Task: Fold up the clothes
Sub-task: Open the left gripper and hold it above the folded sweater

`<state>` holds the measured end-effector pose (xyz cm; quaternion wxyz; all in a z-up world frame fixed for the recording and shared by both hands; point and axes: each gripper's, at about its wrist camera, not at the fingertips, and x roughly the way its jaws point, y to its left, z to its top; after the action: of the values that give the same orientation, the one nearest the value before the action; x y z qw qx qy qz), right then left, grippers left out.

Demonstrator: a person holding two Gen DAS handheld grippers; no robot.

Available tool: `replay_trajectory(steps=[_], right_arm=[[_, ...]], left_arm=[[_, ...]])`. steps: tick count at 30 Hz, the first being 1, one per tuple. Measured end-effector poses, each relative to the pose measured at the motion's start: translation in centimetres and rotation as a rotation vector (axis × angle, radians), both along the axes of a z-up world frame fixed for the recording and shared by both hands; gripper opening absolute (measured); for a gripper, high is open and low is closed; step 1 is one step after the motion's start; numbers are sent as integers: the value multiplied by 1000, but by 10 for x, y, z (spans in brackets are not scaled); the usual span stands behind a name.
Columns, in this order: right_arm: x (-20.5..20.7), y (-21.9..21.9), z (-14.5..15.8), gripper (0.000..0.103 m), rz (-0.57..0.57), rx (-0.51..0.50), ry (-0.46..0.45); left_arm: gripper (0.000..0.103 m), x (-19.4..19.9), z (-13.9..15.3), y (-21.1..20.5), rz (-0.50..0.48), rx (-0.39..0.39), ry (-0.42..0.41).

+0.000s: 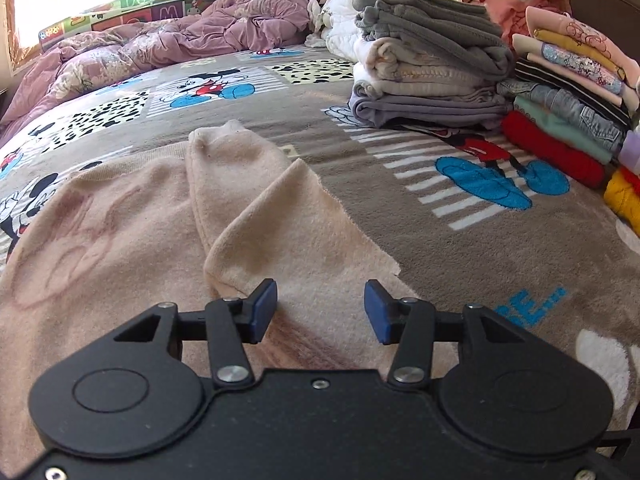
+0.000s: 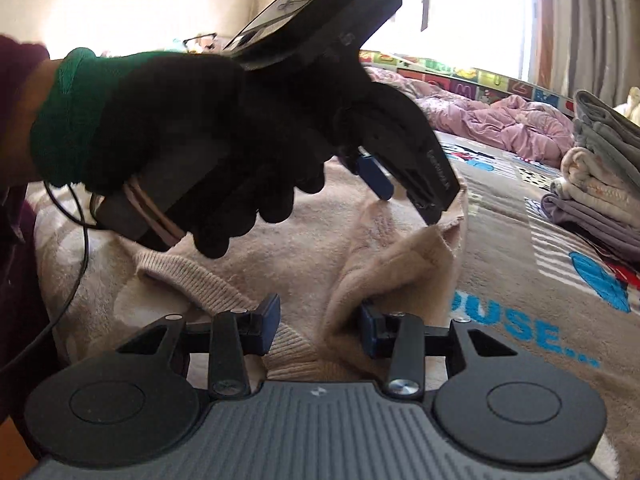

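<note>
A pale pink sweater [image 1: 120,216] lies spread on the bed, one sleeve [image 1: 224,176] folded over its body. My left gripper [image 1: 320,310] hovers open just above the sweater's right edge, with nothing between its blue pads. In the right wrist view the sweater [image 2: 304,248] fills the middle, its ribbed hem [image 2: 192,276] near me. My right gripper [image 2: 318,328] stands open low over it. A raised fold of the fabric [image 2: 376,280] rests against the right pad only. A black-gloved hand [image 2: 192,132] holds the left gripper [image 2: 404,192] above the sweater.
The bed is covered by a grey-brown cartoon-mouse blanket [image 1: 460,240]. Stacks of folded clothes [image 1: 432,68] [image 2: 600,184] stand at the right, with a colourful stack [image 1: 568,104] beside them. A crumpled purple duvet [image 1: 180,40] lies along the far side by the window.
</note>
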<state>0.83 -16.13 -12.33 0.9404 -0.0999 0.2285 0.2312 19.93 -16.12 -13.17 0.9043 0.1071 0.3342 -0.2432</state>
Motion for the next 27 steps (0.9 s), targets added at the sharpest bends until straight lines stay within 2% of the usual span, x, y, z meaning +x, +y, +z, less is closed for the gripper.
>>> replay_trajectory(steps=[4,6,8,11,14,16,19,21,23,24,27], right_arm=[[-7,9,1,46,43,-92,-20],[-17,5,8,46,36,-71,-28],[-29,-6,19,43,13,-32,-76],[-44,-21,33,43,-20,21,-149],[-33,-15,33,43,-19,-16,-254],[-16,-8,27,43,-18,-57,-277],[8,-9,18,43,-68,13,-233],[23,-10,8,43,-70,37,-113],[30,-13,-1,43,-83,79,-32],[31,-15,-4,44,-93,105,-8],[27,-18,-5,46,-98,154,29]], left_arm=[[51,4,-5,-4,-18,35,19],[51,3,-6,-3,-28,40,18],[52,2,-7,-1,-37,41,16],[53,5,-1,9,-15,-25,41],[53,9,10,20,15,-112,59],[52,16,16,24,36,-158,64],[52,36,21,22,54,-207,82],[51,52,18,19,61,-245,111],[50,67,7,14,89,-226,155],[45,74,0,13,104,-210,175],[43,80,-10,16,121,-215,177]])
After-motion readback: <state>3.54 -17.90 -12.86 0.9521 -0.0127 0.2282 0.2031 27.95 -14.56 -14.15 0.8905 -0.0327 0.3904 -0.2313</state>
